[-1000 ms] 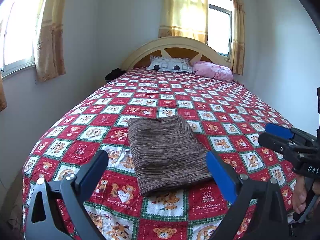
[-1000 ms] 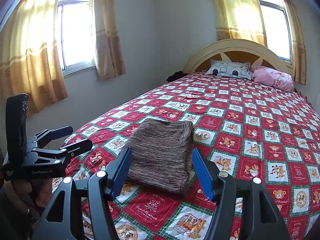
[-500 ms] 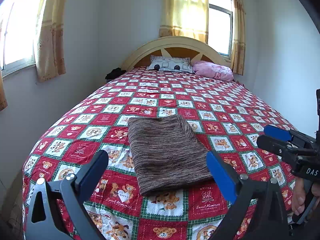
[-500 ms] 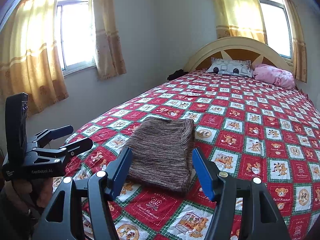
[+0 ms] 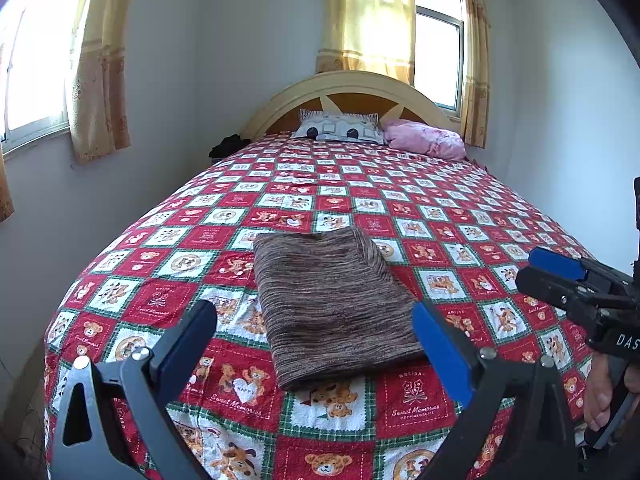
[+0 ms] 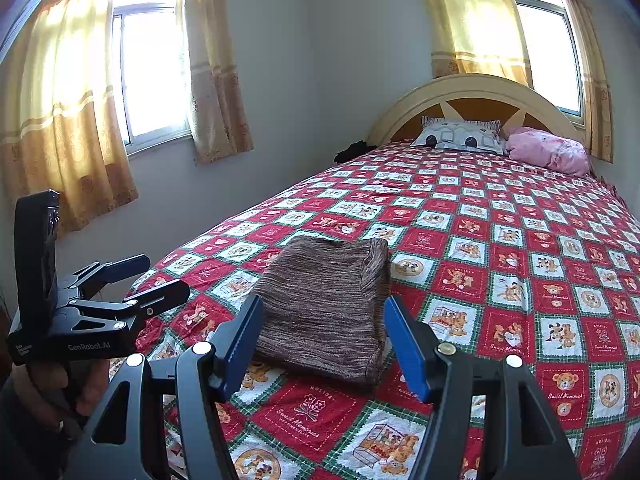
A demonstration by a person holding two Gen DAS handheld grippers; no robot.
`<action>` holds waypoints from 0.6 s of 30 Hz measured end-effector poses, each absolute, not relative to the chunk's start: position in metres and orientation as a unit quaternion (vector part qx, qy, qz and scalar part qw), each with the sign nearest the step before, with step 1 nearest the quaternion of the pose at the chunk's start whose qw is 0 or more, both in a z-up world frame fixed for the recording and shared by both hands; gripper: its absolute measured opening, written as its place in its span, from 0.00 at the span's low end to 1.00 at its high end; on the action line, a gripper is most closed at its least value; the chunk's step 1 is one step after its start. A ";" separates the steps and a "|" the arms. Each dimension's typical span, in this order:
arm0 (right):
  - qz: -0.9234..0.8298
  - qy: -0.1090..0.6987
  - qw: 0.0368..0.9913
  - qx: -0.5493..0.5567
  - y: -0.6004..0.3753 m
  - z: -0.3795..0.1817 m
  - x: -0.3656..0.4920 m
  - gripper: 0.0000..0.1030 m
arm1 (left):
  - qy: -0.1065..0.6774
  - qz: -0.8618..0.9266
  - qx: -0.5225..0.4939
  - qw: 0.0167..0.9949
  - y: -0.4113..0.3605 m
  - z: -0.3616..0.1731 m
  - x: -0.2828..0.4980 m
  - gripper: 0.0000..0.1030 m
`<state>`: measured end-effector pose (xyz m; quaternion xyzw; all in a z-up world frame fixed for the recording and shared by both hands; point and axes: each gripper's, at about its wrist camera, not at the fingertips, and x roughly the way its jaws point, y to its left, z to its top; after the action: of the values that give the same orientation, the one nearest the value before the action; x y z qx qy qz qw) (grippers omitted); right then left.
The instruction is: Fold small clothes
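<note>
A brown striped knit garment lies folded into a flat rectangle on the red teddy-bear patchwork bedspread, near the foot of the bed. It also shows in the right wrist view. My left gripper is open and empty, held back from the garment's near edge. My right gripper is open and empty, also short of the garment. Each gripper shows in the other's view, the right gripper at the right, the left gripper at the left.
A grey patterned pillow and a pink pillow lie at the curved headboard. A dark item sits at the bed's far left corner. Curtained windows are on the left wall and behind the headboard.
Both grippers have drifted only slightly; the garment lies as it was and both stay open.
</note>
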<state>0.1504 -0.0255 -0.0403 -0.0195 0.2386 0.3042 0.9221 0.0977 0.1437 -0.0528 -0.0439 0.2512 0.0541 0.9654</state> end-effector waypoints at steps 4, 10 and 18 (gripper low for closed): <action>0.302 0.237 0.923 -0.015 -0.028 -0.041 0.150 0.62 | 0.249 0.053 -0.043 0.966 0.143 -0.053 0.097 0.98; 0.292 0.215 0.932 -0.012 -0.032 -0.035 0.144 0.62 | 0.241 0.057 -0.038 0.968 0.141 -0.047 0.095 1.00; 0.294 0.186 0.937 -0.019 -0.032 -0.025 0.131 0.62 | 0.217 0.062 -0.032 0.974 0.140 -0.029 0.084 1.00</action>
<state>0.1311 -0.0315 -0.0254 -0.0189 0.1862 0.2936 0.9374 0.0843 0.1402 -0.0293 -0.0323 0.2166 0.0622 0.9737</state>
